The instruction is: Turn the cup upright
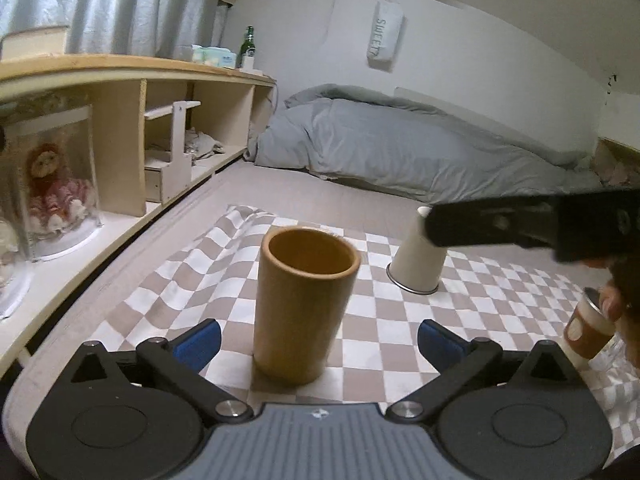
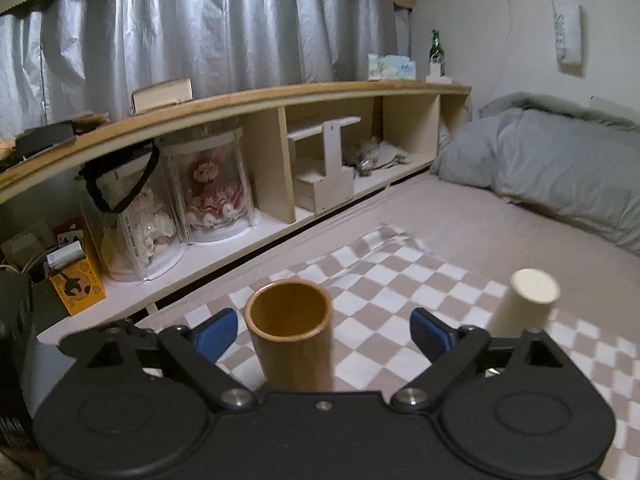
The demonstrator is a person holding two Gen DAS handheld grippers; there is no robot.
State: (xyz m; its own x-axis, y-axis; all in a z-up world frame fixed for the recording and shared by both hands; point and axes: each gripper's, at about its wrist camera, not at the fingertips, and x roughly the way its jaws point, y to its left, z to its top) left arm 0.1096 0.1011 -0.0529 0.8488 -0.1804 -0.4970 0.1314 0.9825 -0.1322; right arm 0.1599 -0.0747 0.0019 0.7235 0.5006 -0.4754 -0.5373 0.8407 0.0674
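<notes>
A tan bamboo cup stands upright, mouth up, on the checkered cloth. My left gripper is open, its blue pads on either side of the cup's lower part without touching. A white paper cup stands upside down behind and to the right. In the right wrist view the bamboo cup stands between the open fingers of my right gripper, and the white cup is to the right. The right gripper's black body crosses the left wrist view above the white cup.
A brown paper cup sits at the right edge by a hand. A wooden shelf with doll cases runs along the left. A grey duvet lies at the back of the bed.
</notes>
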